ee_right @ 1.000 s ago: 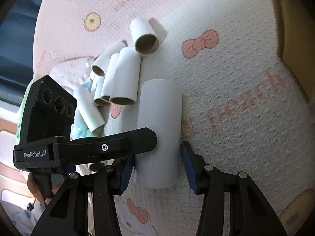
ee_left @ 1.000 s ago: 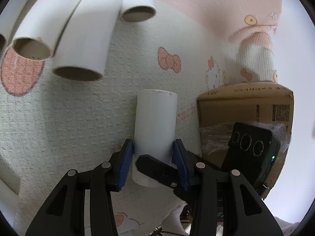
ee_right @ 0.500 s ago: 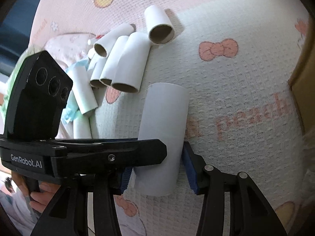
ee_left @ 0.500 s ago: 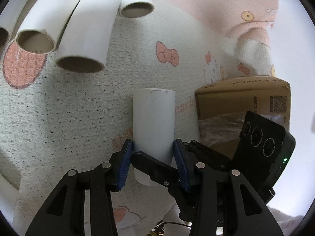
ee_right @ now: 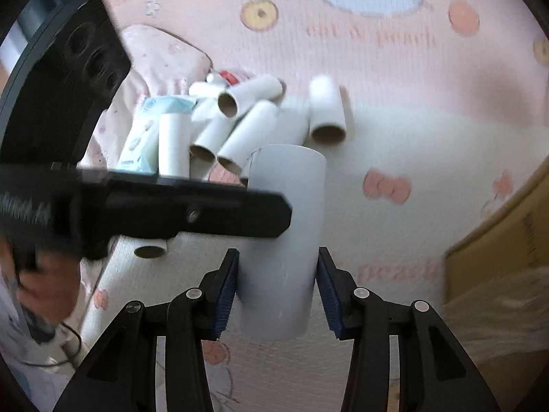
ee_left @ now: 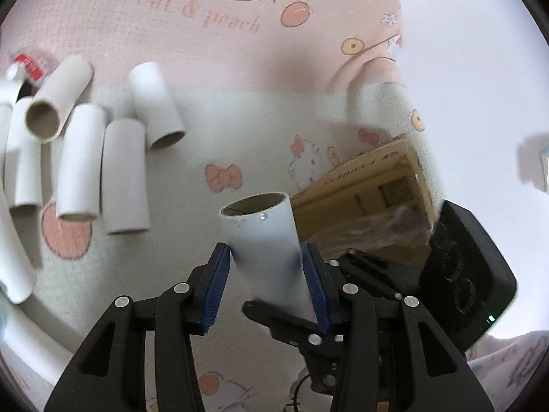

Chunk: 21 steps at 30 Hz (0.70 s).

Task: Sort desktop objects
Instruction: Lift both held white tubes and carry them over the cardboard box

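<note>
A wide white cardboard tube (ee_left: 264, 237) is lifted off the patterned blanket, its open end tilted up. My left gripper (ee_left: 264, 274) and my right gripper (ee_right: 278, 281) are both shut on this tube (ee_right: 284, 226), each from its own side. The left gripper's finger crosses the right wrist view over the tube. Several narrower white tubes (ee_left: 82, 164) lie in a loose heap at the left; they also show in the right wrist view (ee_right: 247, 127).
A brown cardboard box (ee_left: 370, 192) stands to the right of the tube, with crinkled plastic at its opening; its edge shows at the right (ee_right: 507, 240). A pale blue tissue pack (ee_right: 151, 130) lies beside the heap. A pink and white blanket (ee_left: 206, 17) covers the surface.
Both grippers have raised the wide tube off the blanket and tilted it up. The views now look farther across the blanket, and the heap of tubes appears smaller.
</note>
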Tool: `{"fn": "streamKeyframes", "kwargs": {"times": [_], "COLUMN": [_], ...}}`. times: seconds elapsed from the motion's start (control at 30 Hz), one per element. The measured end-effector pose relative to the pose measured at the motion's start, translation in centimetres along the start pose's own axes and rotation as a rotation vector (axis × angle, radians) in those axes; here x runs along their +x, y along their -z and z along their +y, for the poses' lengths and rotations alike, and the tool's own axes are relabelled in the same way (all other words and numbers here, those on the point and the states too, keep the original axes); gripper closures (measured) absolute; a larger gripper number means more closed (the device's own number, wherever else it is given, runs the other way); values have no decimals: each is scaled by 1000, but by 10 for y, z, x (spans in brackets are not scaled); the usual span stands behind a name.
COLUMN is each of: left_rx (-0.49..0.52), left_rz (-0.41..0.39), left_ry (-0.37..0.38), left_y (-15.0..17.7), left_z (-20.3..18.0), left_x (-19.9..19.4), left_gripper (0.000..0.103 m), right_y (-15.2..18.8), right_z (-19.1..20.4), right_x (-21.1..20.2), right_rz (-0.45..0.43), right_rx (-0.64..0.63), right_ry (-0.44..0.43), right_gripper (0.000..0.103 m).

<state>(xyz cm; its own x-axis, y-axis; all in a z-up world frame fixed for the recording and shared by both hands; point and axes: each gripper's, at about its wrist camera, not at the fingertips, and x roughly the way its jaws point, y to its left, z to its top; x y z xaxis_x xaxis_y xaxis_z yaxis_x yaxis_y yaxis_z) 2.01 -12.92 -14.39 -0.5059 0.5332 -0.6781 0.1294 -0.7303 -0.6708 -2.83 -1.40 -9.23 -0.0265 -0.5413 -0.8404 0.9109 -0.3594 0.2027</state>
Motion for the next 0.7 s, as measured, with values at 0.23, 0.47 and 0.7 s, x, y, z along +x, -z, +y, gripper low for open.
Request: {"fn": "streamKeyframes", "kwargs": {"times": [0.23,0.47,0.7], "left_rx": [21,232,471], "left_rz": [-42,-86,-88], "left_ry": [24,-31,-129], "left_y": [-13,-36,-84], "left_z": [-28,-99,-183], "left_x": [-7,-29,-52], "left_gripper": [55,57,62], "right_y": [-18,-46,-105], "right_z": [7,1,-42], "right_x": [-13,-47,-110], "right_rz": [-40,-68,-94], "right_rx": [-59,-75,-44], "right_ry": [68,136,107], "right_gripper": [61,61,61]}}
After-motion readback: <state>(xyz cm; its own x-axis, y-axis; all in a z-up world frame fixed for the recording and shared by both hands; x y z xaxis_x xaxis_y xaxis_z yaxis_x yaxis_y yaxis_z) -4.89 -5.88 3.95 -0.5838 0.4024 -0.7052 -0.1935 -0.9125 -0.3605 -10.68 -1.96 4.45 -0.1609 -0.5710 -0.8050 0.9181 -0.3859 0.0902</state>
